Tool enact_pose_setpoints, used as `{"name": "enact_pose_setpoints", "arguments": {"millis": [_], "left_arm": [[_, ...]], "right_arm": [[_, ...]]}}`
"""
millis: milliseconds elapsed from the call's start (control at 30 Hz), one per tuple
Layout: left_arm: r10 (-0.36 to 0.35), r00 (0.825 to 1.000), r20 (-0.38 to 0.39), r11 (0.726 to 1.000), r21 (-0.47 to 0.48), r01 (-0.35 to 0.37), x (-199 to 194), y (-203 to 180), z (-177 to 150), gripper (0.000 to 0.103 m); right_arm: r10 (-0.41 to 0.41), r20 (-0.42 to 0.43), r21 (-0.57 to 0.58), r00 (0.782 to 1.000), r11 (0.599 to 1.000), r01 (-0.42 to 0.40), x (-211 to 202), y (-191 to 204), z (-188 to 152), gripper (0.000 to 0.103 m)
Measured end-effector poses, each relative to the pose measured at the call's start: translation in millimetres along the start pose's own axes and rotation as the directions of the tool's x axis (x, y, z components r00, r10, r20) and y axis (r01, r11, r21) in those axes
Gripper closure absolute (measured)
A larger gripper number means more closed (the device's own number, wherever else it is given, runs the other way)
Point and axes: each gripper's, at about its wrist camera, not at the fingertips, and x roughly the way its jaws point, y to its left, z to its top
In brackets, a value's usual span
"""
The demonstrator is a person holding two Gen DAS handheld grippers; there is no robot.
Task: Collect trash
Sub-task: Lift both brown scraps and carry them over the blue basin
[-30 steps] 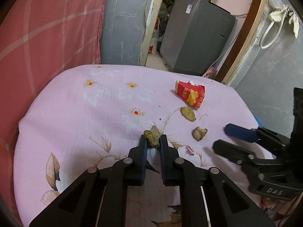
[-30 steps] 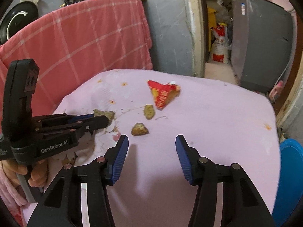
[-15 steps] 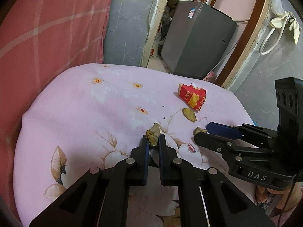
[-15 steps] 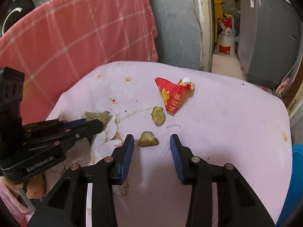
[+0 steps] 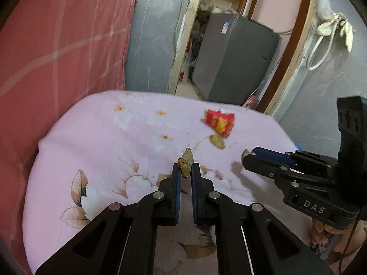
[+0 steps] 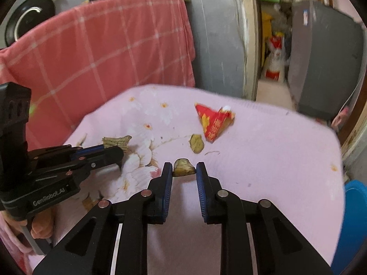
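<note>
My left fingers [image 5: 185,171] pinched a brownish peel scrap [image 5: 186,162] clear of the pink flowered sheet [image 5: 103,142]. My right fingers [image 6: 183,170] were closing on a second scrap [image 6: 182,166], touching both pads. The red wrapper [image 6: 213,121] and another peel [image 6: 196,143] lay beyond.

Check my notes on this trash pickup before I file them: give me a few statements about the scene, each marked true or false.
1. The left tongs grip a brownish scrap. True.
2. The right tongs are empty. False: a small brown scrap sits between their fingers as the jaws are closing.
3. The red wrapper lies on the pink floral cloth. True.
4. The wrapper is already in the blue bin. False: it is out on the cloth.
5. One more yellowish scrap lies loose beside the wrapper. True.
</note>
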Motion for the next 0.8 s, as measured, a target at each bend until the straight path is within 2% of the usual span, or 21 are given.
{"name": "enact_pose_setpoints", "arguments": {"millis": [167, 300, 433, 533, 700, 800], "left_arm": [[-0.021, 0.994, 0.106, 0.999, 0.026, 0.019, -23, -21, 4, 0.097], [-0.039, 0.982, 0.184, 0.998, 0.059, 0.028, -42, -44, 9, 0.097], [-0.065, 0.960, 0.272, 0.994, 0.105, 0.038, -60, -76, 11, 0.097], [-0.090, 0.941, 0.326, 0.990, 0.134, 0.048, -69, -98, 13, 0.097], [-0.145, 0.908, 0.393, 0.983, 0.161, 0.087, -80, -135, 17, 0.097], [-0.173, 0.895, 0.410, 0.978, 0.179, 0.107, -81, -156, 21, 0.097]], "right_arm": [[-0.048, 0.156, 0.008, 0.987, 0.999, 0.048, -46, -2, -7, 0.084], [-0.095, 0.275, 0.024, 0.957, 0.995, 0.092, -86, -7, -9, 0.084], [-0.157, 0.376, 0.029, 0.913, 0.987, 0.157, -128, -15, -12, 0.084], [-0.208, 0.452, 0.047, 0.867, 0.977, 0.210, -162, -20, -16, 0.084], [-0.287, 0.527, 0.086, 0.800, 0.955, 0.285, -204, -35, -28, 0.084], [-0.329, 0.550, 0.109, 0.768, 0.940, 0.324, -224, -48, -37, 0.084]]}}
